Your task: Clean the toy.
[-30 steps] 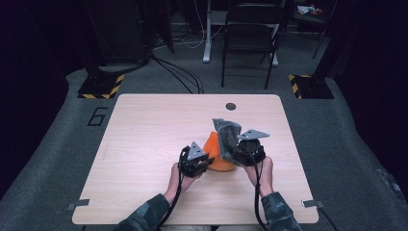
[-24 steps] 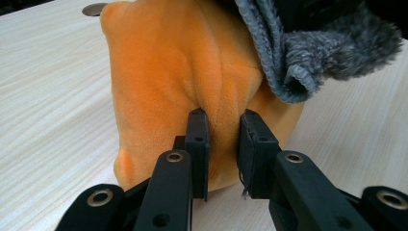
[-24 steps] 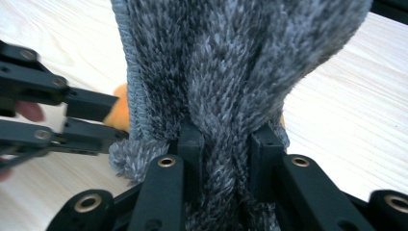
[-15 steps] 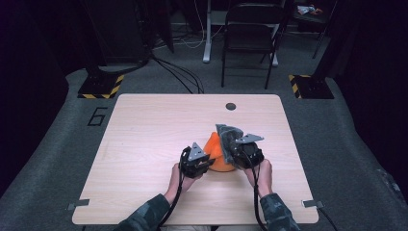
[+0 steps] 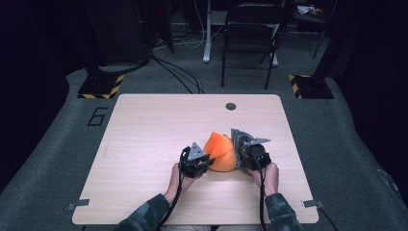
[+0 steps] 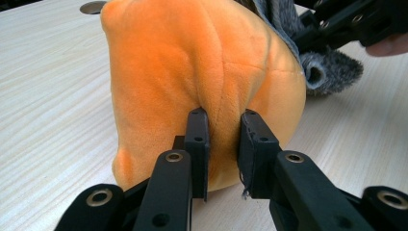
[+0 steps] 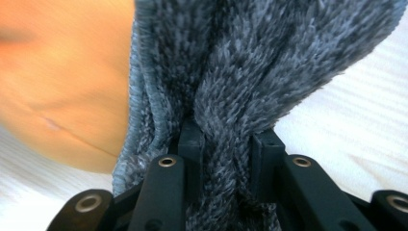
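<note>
Orange plush (image 5: 221,152) pinched by left gripper (image 5: 207,162) | grey fuzzy cloth (image 5: 239,138) clamped in right gripper (image 5: 240,153) | cloth now lower

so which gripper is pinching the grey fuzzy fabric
The right gripper: it is shut on the grey fabric, while the left gripper pinches the orange plush.

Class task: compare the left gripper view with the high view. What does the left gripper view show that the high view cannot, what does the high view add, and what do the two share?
Left gripper view alone: the left gripper has its jaws pinching a fold of the orange plush toy, with seams creasing the fabric at the pinch.

High view alone: the whole wooden table, its round cable hole, the folding chair beyond, and the person's hands and sleeves.

Both: the orange plush toy, the grey fuzzy cloth on its far side, and the right gripper at that cloth.
</note>
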{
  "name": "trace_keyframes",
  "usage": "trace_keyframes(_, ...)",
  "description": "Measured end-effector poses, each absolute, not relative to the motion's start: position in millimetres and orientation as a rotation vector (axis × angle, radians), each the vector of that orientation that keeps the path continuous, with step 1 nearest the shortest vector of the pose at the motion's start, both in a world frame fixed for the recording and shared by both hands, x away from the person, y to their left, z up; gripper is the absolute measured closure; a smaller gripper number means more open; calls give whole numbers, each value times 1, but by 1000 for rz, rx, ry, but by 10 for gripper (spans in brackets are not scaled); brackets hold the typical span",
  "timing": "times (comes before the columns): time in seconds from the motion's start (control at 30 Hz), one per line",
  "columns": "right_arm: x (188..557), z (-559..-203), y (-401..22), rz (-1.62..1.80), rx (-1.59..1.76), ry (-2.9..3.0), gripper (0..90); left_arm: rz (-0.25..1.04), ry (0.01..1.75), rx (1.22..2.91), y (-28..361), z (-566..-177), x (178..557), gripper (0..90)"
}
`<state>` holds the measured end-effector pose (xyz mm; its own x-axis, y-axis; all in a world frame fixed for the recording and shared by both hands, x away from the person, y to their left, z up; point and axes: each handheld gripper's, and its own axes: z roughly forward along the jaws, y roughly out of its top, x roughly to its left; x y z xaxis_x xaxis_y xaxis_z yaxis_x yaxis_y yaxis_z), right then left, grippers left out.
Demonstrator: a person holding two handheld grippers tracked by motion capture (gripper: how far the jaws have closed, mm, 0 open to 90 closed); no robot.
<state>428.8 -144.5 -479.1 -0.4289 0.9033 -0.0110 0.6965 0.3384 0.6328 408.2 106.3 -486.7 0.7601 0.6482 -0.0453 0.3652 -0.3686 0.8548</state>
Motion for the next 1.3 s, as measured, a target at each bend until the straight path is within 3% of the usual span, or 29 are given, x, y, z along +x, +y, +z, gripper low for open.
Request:
trace_keyframes(0.17,432,-484,-151,752,1434,2259,718,369,770,1991,109,-487,410,754)
trace_keyframes(0.43,419,-438,-144,986,1346,2165,723,367,780,1986,109,-487,410,750)
trace_keyframes(0.53,416,-440,-128,983,1318,2228,729,373,776,1989,109,-487,410,734)
trace_keyframes(0.73,419,-451,-124,936,1293,2242,731,388,735,1984,113,-481,410,483)
trace_keyframes(0.83,419,-453,-126,955,1303,2237,731,436,699,2036,105,-484,407,417)
trace_keyframes(0.9,419,-454,-126,954,1298,2235,731,515,677,2068,99,-488,405,492)
trace_keyframes(1.03,419,-454,-127,964,1306,2229,732,524,694,2057,100,-491,406,674)
trace_keyframes(1.3,413,-434,-128,1043,1250,2176,738,414,779,1980,110,-479,409,748)
